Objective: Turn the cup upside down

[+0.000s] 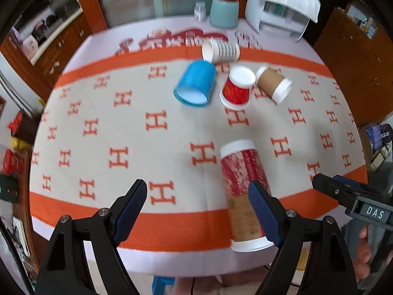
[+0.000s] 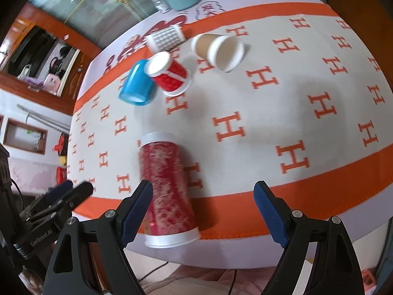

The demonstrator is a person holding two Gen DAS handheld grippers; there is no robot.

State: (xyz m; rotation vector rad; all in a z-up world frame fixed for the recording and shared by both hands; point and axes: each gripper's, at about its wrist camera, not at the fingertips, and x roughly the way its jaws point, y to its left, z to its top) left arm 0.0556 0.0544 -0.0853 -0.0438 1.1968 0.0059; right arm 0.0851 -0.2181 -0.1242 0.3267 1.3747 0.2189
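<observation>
Woven matt cloth [image 1: 157, 123] with orange H print. Paper tall cup [image 1: 243, 191], patterned red, white rims. Glossy blue plastic cup [image 1: 196, 83]. Matt black plastic grippers, textured blue pads [image 2: 270, 211]. Varnished wood cabinets [image 1: 353, 64].

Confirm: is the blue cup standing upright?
No, the blue cup lies tipped on its side, its open mouth facing the camera.

I count five paper cups on the counter [image 1: 172, 226], one tall red cup [image 1: 242, 179], one small red cup [image 1: 237, 87], one blue cup [image 1: 195, 83], one brown cup [image 1: 273, 83], one white patterned cup [image 1: 221, 50], two grippers, left gripper [image 1: 197, 205], right gripper [image 2: 202, 205].
</observation>
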